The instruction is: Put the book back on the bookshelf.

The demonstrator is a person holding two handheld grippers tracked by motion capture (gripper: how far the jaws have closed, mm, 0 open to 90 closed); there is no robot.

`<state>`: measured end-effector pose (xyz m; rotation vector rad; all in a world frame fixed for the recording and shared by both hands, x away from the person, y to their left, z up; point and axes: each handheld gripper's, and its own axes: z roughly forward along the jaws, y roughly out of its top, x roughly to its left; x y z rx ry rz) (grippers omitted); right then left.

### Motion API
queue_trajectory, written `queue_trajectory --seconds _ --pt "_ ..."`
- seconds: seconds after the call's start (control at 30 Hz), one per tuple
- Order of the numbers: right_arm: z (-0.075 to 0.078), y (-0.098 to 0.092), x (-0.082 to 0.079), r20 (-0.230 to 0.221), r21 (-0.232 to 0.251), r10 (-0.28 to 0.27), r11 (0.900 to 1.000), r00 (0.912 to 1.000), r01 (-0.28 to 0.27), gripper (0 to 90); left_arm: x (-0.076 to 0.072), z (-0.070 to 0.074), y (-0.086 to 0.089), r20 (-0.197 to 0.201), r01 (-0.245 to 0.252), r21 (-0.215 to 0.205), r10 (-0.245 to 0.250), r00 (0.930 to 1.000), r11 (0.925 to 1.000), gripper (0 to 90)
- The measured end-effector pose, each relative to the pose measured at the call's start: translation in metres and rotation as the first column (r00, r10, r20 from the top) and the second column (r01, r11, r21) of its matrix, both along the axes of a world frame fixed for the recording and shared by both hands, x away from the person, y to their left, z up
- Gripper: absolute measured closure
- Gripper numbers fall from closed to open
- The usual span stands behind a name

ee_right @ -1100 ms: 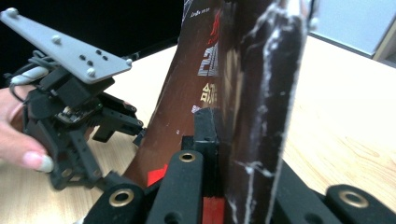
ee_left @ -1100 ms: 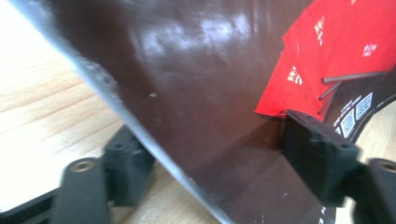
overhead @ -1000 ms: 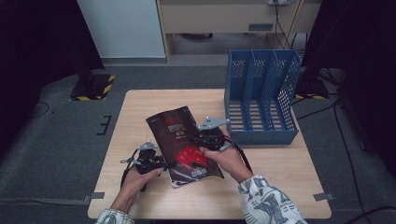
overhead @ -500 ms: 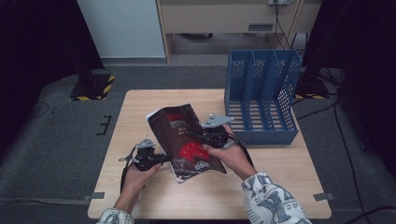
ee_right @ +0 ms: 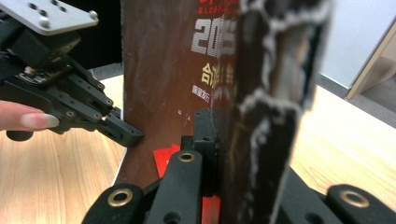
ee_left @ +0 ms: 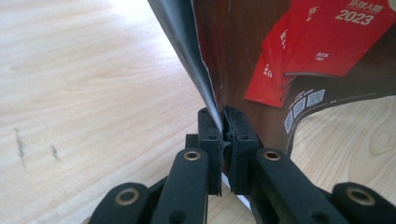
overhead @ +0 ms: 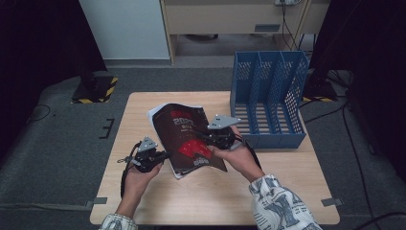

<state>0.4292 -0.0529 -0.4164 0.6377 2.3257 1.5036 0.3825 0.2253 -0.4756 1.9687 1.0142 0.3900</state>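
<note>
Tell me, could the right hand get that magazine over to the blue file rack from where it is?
Probably yes. The right gripper already clamps the magazine, and the blue rack stands just beside it with nothing between. The left gripper also grips the magazine's edge, though.

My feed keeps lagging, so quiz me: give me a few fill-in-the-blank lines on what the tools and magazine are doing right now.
1. Both tools are shut on the ____.
2. The left tool pinches the magazine at its ____.
3. The blue file rack has ____ magazines in its slots.
4. The rack stands beyond the ____ tool.

Missing words: magazine; edge; no; right
</note>
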Motion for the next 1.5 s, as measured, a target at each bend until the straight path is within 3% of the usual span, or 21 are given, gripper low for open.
queue_trajectory --seconds 0.2,0.23,0.37,0.4,0.43,0.87,1.2,1.5 --pt "0.000 -0.004 0.001 0.001 -0.008 -0.004 1.000 1.0000 0.004 86.4 0.003 0.010 -0.001 -0.002 0.018 0.052 -0.018 0.9998 0.9985 86.3" --pt "0.001 -0.004 0.002 0.003 -0.007 -0.007 1.000 1.0000 0.007 86.3 0.004 0.015 -0.001 0.009 0.011 0.072 -0.012 0.9999 0.9973 86.3" --pt "0.002 -0.003 0.005 0.005 0.002 -0.013 1.000 0.9999 0.013 86.0 0.008 0.022 0.003 0.041 -0.005 0.069 0.003 0.9992 0.9976 87.1" --pt "0.002 -0.003 0.006 0.005 -0.001 -0.016 1.000 0.9999 0.016 85.5 0.009 0.026 0.006 0.068 -0.014 0.081 0.009 0.9977 0.9966 87.6" --pt "0.001 -0.003 0.007 0.005 -0.007 -0.016 1.000 0.9999 0.016 85.4 0.009 0.026 0.006 0.070 -0.013 0.089 0.007 0.9975 0.9959 87.7" --pt "0.000 -0.004 0.006 0.014 -0.008 -0.005 1.000 0.9999 0.005 85.4 0.006 0.024 0.010 0.063 -0.005 0.061 0.001 0.9980 0.9981 87.6" --pt "0.005 -0.009 0.003 0.016 -0.011 -0.001 1.000 0.9999 0.001 82.6 0.004 0.024 0.007 0.070 -0.005 0.066 0.000 0.9975 0.9978 87.6" --pt "0.011 -0.017 0.001 0.005 0.004 0.011 1.000 0.9999 -0.011 72.8 0.003 0.024 0.005 0.078 0.000 0.066 -0.006 0.9970 0.9978 87.6"
